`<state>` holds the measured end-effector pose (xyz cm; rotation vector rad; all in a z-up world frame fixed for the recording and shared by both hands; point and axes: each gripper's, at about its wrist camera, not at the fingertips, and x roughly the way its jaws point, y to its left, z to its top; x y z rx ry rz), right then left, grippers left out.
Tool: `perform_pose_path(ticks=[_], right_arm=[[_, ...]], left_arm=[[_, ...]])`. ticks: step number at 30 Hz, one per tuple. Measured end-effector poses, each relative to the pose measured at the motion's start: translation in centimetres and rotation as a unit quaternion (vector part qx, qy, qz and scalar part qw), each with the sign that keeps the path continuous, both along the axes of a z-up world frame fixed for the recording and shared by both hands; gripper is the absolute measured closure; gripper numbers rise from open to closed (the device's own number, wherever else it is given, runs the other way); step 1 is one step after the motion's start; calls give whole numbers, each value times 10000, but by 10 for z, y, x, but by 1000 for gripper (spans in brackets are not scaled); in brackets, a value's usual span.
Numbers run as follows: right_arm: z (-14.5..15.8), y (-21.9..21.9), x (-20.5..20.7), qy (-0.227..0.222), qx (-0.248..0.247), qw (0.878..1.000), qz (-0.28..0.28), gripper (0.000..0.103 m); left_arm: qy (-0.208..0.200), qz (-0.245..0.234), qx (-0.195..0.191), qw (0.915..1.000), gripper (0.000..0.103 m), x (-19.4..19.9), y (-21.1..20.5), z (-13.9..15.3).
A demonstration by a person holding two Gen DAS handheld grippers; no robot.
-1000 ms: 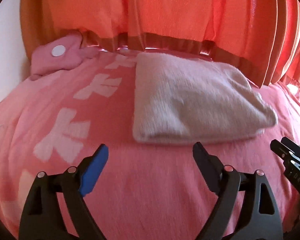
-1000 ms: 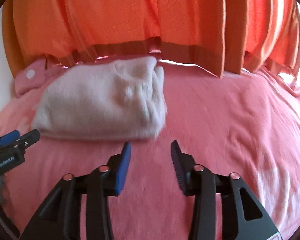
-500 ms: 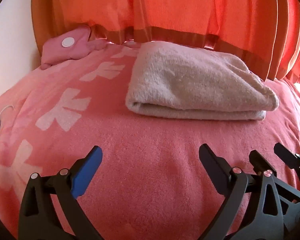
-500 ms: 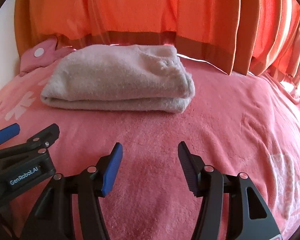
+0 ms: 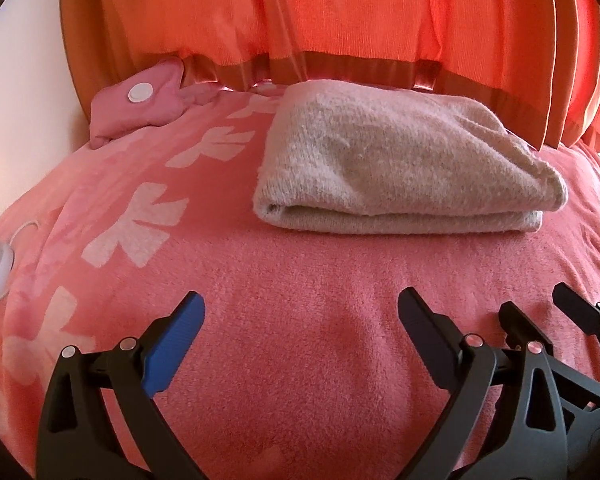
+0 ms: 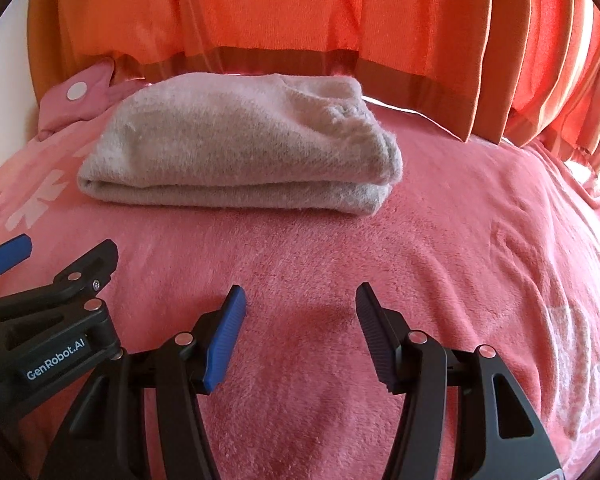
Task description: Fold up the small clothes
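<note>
Beige garment (image 5: 404, 160) lies folded on bed (image 5: 300, 280): soft, light, floppy. I'd pinch its layered front edge w/ both. Left gripper (image 5: 300, 320) wide, right gripper (image 6: 300, 312) narrower, both empty.

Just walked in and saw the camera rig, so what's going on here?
A person is folding small clothes with two hand-held grippers. A beige knit garment lies folded on the pink blanket, near the orange curtain. The left hand-held gripper and the right hand-held gripper both hang open over bare blanket in front of the garment, touching nothing. The fold looks done.
</note>
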<state>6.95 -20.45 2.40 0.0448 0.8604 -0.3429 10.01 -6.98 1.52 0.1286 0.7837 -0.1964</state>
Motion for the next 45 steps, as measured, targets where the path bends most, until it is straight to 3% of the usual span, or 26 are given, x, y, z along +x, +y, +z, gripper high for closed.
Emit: perform_pose_path(ticks=[8,23,45], right_arm=[[0,-17,-1,-72,412,9988,-255,47],[0,-12,-1,-38,342,9991,-248,47],[-1,-9,0,-10,235,9994,-251,47]], left_arm=[[-17,-26,181,9998,8,-2,-6,0],[-78,68,493,9987,9,-1,-11,0],[17,-57,434,9990,14,1,-12,-2]])
